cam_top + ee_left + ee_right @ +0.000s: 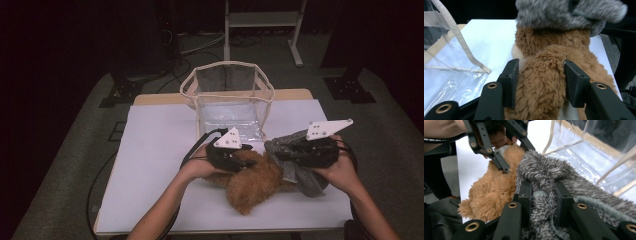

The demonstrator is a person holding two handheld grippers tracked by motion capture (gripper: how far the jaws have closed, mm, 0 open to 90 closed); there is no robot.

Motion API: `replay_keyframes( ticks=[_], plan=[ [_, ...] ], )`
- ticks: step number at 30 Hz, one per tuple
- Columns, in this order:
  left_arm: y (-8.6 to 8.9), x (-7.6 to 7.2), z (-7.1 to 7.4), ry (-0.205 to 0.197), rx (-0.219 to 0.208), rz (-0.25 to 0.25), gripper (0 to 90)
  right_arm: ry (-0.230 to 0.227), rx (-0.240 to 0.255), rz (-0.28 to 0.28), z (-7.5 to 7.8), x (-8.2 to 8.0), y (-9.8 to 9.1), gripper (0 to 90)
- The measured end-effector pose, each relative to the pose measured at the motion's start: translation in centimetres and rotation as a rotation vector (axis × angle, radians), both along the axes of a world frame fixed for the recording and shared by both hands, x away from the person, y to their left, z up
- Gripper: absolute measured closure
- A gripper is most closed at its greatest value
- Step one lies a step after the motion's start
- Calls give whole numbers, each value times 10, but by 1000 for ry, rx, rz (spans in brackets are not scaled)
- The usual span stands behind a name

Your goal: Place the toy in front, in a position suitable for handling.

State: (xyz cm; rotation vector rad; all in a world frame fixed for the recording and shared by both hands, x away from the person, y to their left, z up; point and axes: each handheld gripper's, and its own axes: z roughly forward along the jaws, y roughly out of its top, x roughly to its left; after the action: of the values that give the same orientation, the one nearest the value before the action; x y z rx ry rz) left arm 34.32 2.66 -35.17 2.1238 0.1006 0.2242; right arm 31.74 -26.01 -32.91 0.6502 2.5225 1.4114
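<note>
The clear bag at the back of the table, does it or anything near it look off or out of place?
The clear bag stands upright and open, slightly slumped, nothing spilled. The brown plush toy and grey fuzzy cloth lie bunched together in front of it, each clamped by a gripper: left gripper on the plush, right gripper on the cloth. Nothing looks damaged.

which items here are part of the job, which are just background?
In the job:
- brown plush toy, left gripper shut on it
- grey fuzzy cloth, right gripper shut on it
- clear bag, standing open behind them, probably the destination

Background:
- white table cover
- metal stand beyond the table
</note>
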Motion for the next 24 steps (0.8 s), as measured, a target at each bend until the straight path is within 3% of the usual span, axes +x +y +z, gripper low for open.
replay_keyframes(
  ticks=[4,8,10,19,22,24],
  plan=[
    [7,-4,4,-26,-18,-7,441,51,22,-42,-20,13,-17,708],
    [19,-5,9,-18,-64,-10,405,101,74,-90,-35,21,-37,709],
    [25,-8,8,-21,-81,-13,396,102,76,-110,-38,24,-42,709],
    [22,-14,-17,-3,-48,-41,369,96,24,-142,-32,32,-37,705],
    [19,-10,-27,32,-51,-40,363,85,28,-117,-26,28,-30,704],
    [17,-10,-30,32,-54,-37,362,77,35,-85,-22,24,-24,704]
  ],
)
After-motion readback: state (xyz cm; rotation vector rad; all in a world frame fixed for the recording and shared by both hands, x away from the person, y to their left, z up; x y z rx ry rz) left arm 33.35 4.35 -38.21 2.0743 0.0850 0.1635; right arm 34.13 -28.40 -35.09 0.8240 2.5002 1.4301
